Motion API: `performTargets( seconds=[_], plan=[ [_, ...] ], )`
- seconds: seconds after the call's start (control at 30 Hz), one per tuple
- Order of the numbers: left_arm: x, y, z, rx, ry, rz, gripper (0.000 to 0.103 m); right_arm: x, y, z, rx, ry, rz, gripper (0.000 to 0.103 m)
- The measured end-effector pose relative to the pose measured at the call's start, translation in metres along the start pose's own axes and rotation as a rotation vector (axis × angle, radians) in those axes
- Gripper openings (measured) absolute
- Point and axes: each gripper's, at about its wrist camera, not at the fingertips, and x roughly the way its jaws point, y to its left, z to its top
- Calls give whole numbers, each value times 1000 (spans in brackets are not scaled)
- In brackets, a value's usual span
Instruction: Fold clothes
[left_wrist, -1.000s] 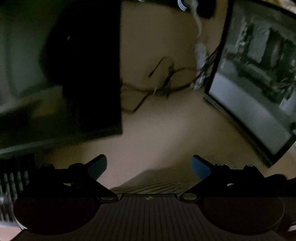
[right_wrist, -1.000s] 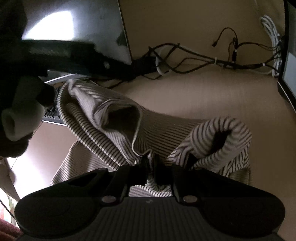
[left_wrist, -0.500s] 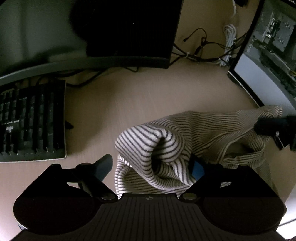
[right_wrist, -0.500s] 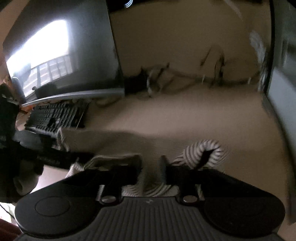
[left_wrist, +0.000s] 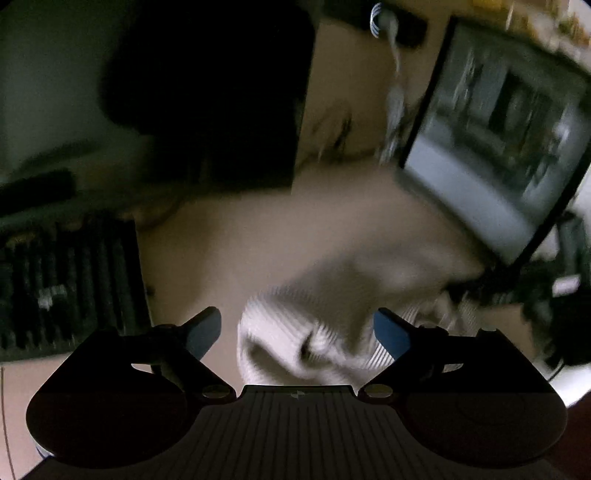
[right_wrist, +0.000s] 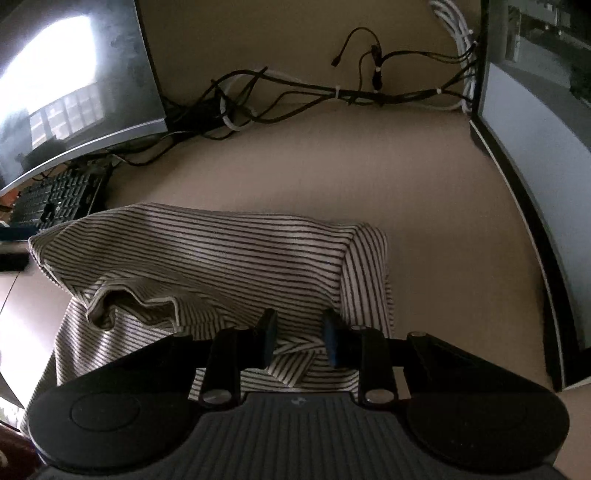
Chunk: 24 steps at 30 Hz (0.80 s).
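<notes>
Right now the striped shirt (right_wrist: 221, 254) is lying bunched on the tan desk (right_wrist: 369, 166), its long axis running left to right just ahead of both claws, between the keyboard (right_wrist: 55, 199) and the side monitor (right_wrist: 535, 110). Nearer to it, the right gripper (right_wrist: 298, 338) is standing partly parted, a soft knit fold sitting loose between its blue pads, released. Beside it, the left gripper (left_wrist: 297, 328) is opening wide, hovering empty over a blurred, rounded, finely ribbed hump
</notes>
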Motion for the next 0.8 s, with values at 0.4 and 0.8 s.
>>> performTargets(
  seconds=[0.4,0.8],
  plan=[
    [76,-9,-13,-96,79,38,71,-8,-10,26,-70,11,9,29],
    [89,-10,-23,4,129,118,86,18,2,32,-98,-46,12,31]
  ],
)
